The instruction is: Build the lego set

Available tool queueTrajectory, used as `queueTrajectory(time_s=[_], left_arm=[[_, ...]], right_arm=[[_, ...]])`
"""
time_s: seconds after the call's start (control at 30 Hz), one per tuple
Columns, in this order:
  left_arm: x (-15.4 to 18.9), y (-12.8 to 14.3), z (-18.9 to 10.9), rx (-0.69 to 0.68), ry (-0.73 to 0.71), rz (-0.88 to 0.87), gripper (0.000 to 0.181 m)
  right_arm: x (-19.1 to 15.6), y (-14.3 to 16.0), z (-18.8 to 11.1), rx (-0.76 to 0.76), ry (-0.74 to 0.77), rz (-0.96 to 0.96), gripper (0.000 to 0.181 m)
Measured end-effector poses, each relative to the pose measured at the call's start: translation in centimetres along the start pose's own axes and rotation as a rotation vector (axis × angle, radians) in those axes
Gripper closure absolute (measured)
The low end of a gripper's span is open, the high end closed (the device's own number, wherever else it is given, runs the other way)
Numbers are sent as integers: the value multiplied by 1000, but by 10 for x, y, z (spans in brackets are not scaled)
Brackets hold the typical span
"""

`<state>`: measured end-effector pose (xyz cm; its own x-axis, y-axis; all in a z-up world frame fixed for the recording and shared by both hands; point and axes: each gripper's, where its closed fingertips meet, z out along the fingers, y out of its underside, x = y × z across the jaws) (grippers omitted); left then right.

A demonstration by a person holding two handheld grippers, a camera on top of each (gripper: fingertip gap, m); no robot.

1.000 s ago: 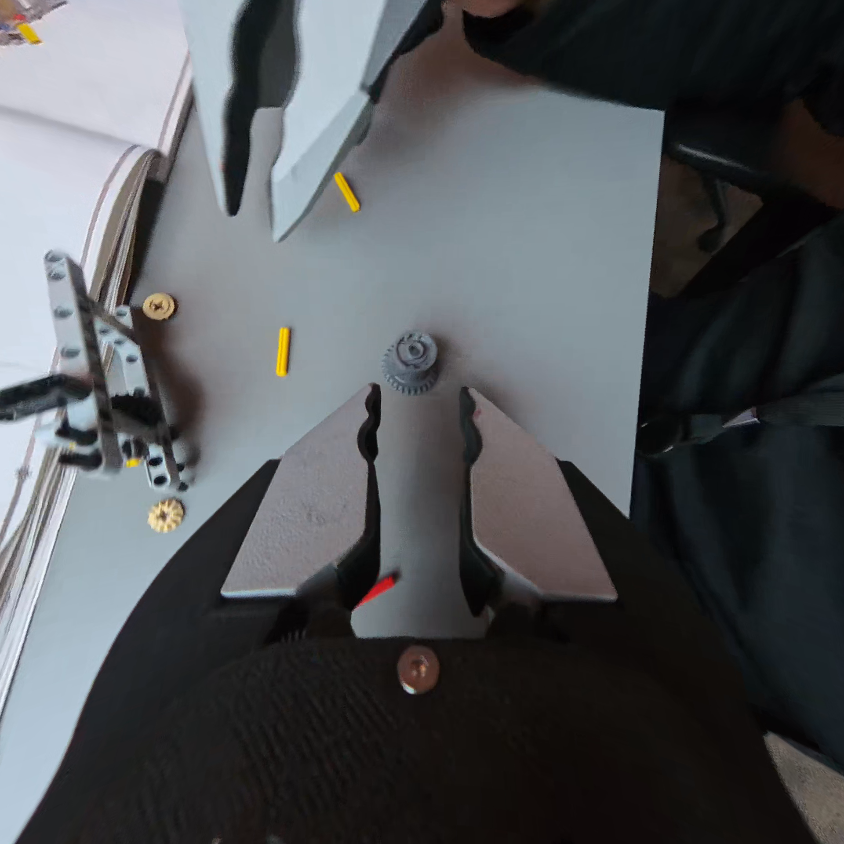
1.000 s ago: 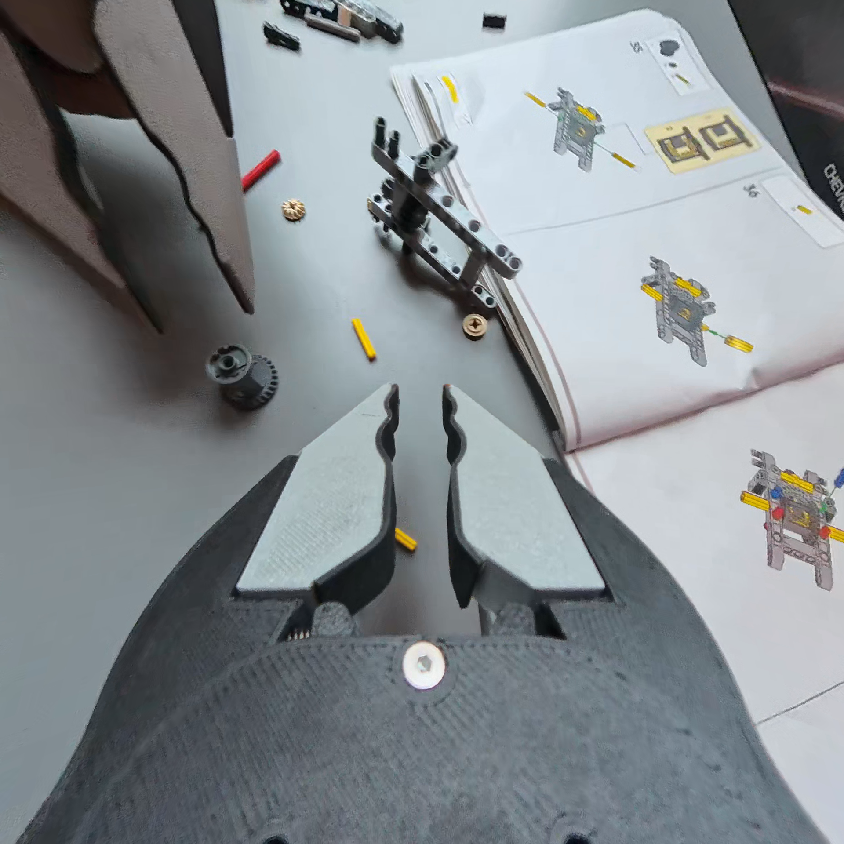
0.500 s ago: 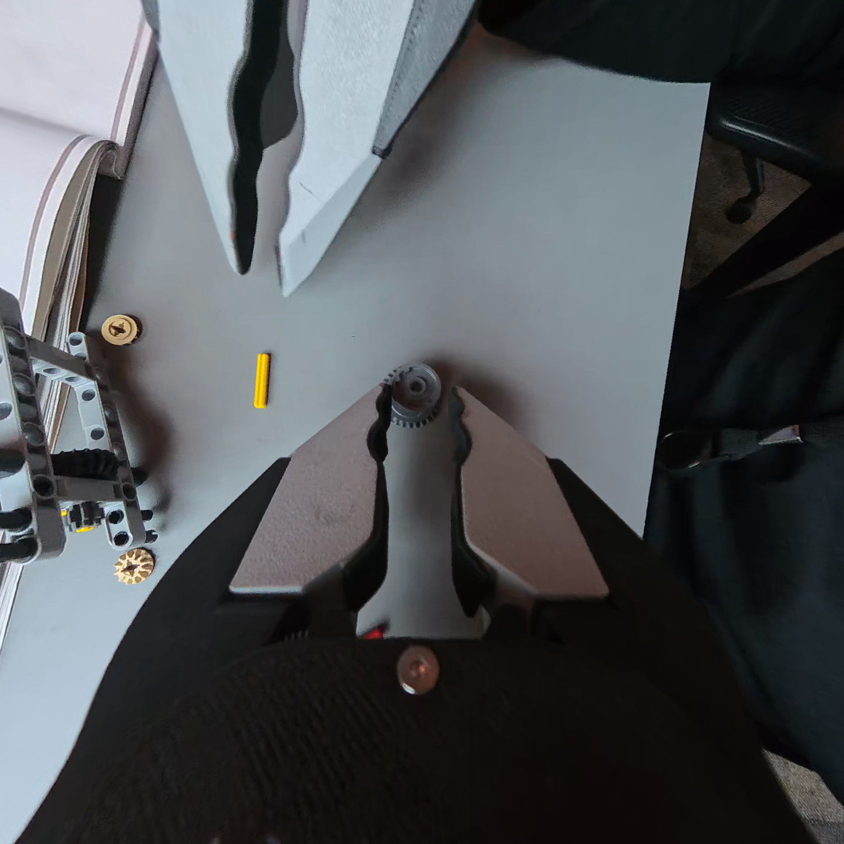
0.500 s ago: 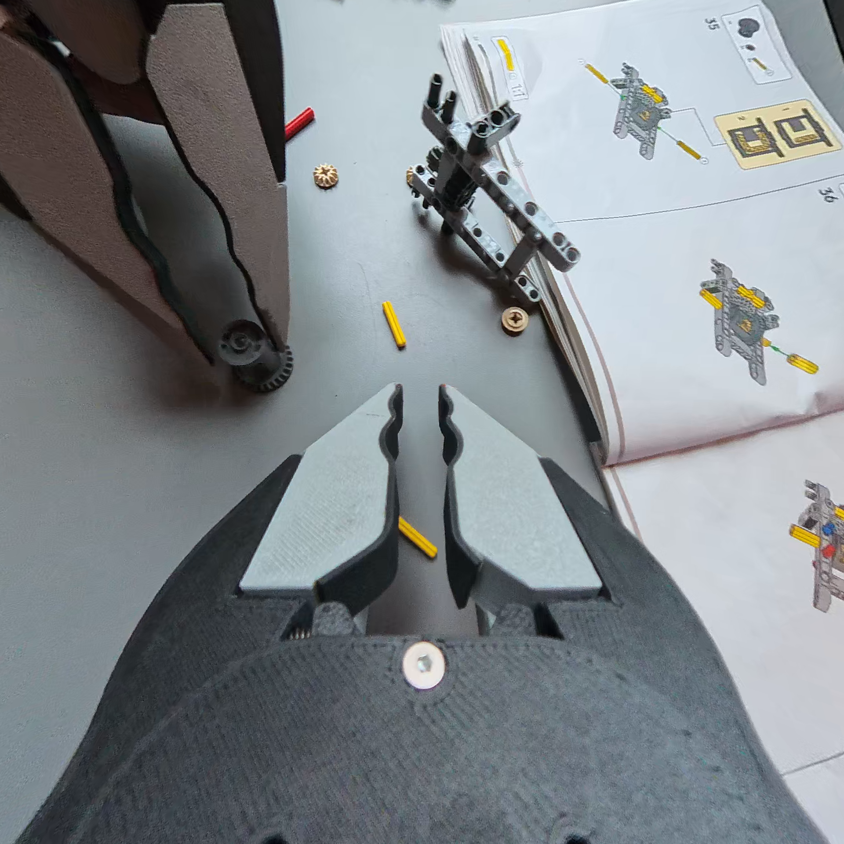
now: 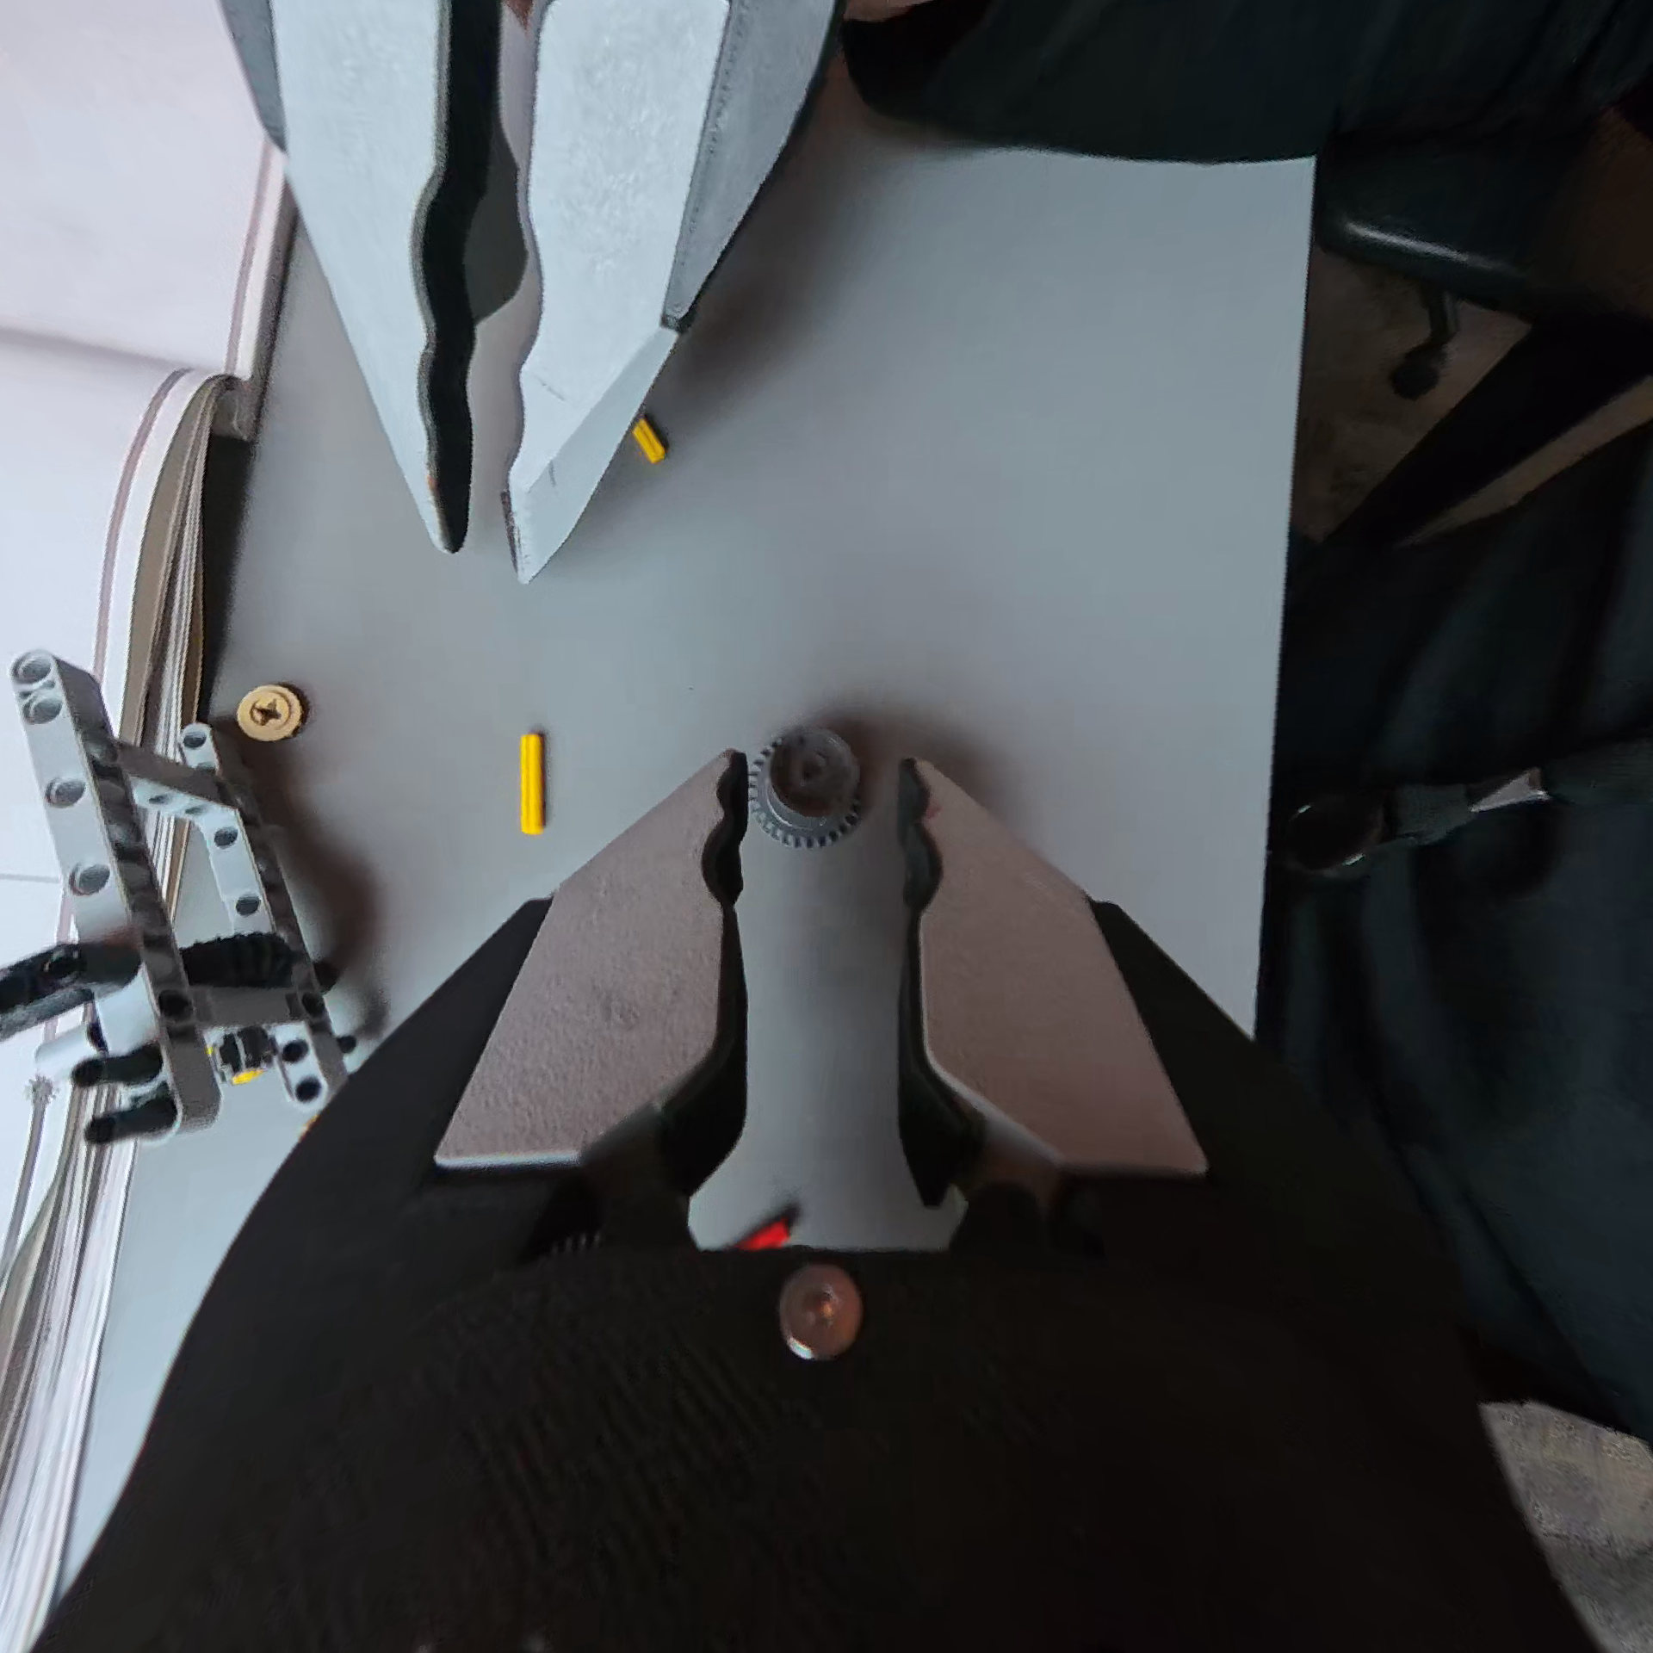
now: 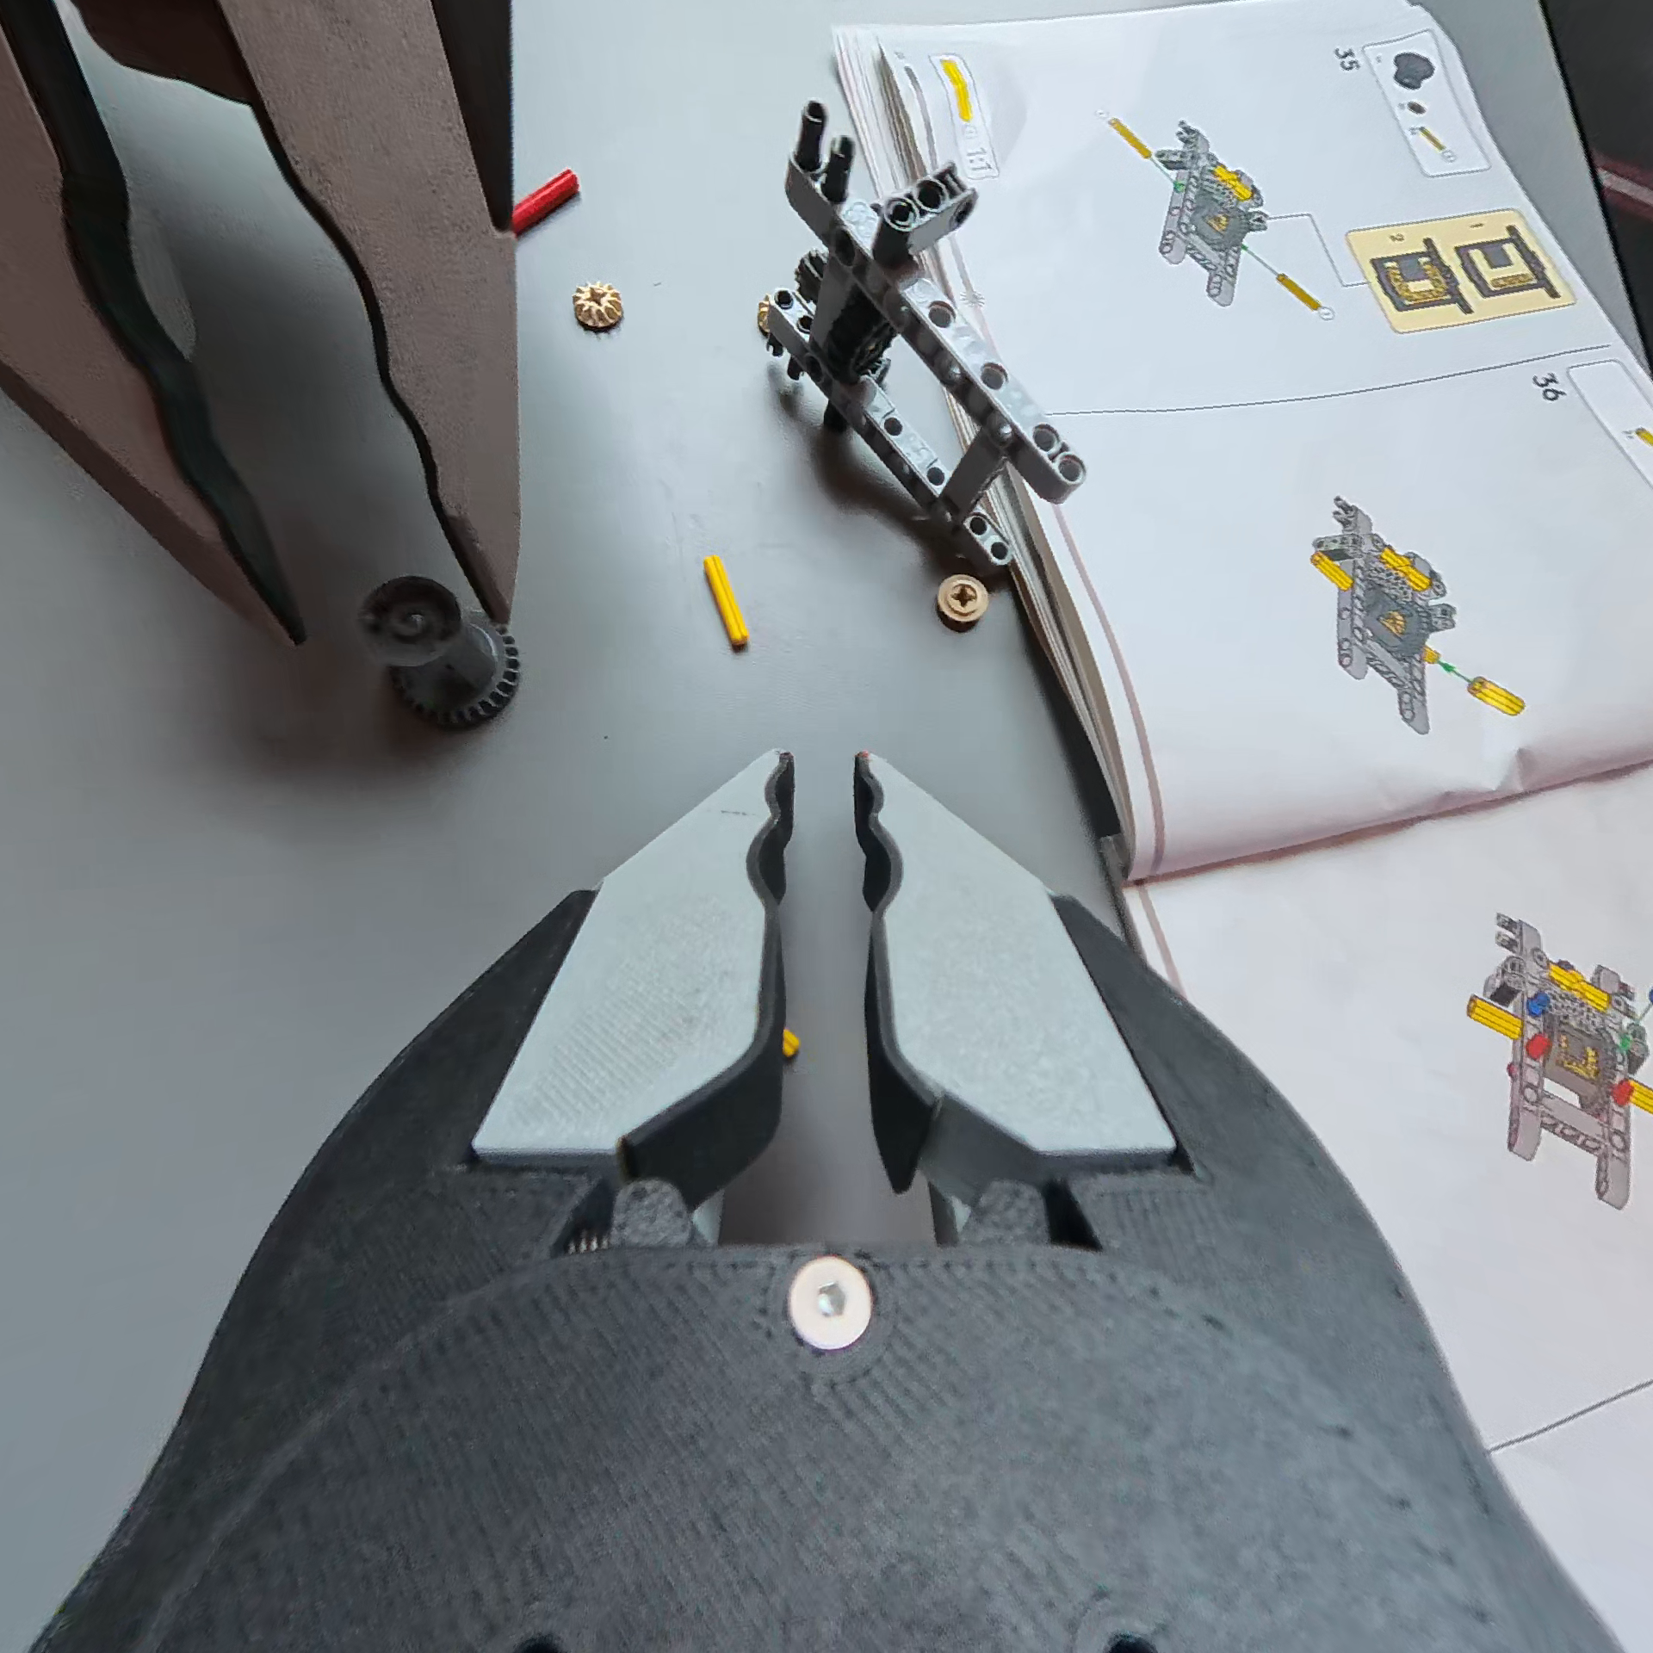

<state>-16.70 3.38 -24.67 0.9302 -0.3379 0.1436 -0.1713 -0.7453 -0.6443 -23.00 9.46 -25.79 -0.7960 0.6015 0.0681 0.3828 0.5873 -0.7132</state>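
Note:
A dark grey gear piece stands on the grey table, between the tips of my left gripper. The jaws are open and stand either side of it; the gear is closer to the left finger. In the right wrist view the gear leans against one left fingertip. My right gripper is slightly open and empty, hovering over the table. It also shows in the left wrist view. A grey beam frame assembly rests against the instruction booklet.
A yellow axle, a tan bush, a tan gear and a red axle lie loose. Another yellow axle lies under my right gripper. The table edge is right of the gear, with a person's dark clothing beyond. Measured from the fingertips, the tan bush is 5 cm or so from the right gripper and 11 cm from the left. Look for it in the left wrist view too.
My left gripper closed in around the gear half a second ago and has since opened wider. My right gripper has moved forward a little, its gap unchanged.

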Motion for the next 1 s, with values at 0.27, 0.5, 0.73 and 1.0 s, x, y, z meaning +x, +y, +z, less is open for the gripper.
queueTrajectory(time_s=[0.27,0.5,0.73,1.0], left_arm=[[-5,10,4,-20,39,-3,163],[-16,29,-21,94,69,-140,163],[-32,42,-28,92,-33,-164,163],[-35,41,-24,41,-130,-148,157]], right_arm=[[8,-1,10,-14,19,-17,170],[14,-8,15,7,60,-37,167],[25,-13,20,10,94,-38,163],[30,-19,31,2,104,-52,162]])
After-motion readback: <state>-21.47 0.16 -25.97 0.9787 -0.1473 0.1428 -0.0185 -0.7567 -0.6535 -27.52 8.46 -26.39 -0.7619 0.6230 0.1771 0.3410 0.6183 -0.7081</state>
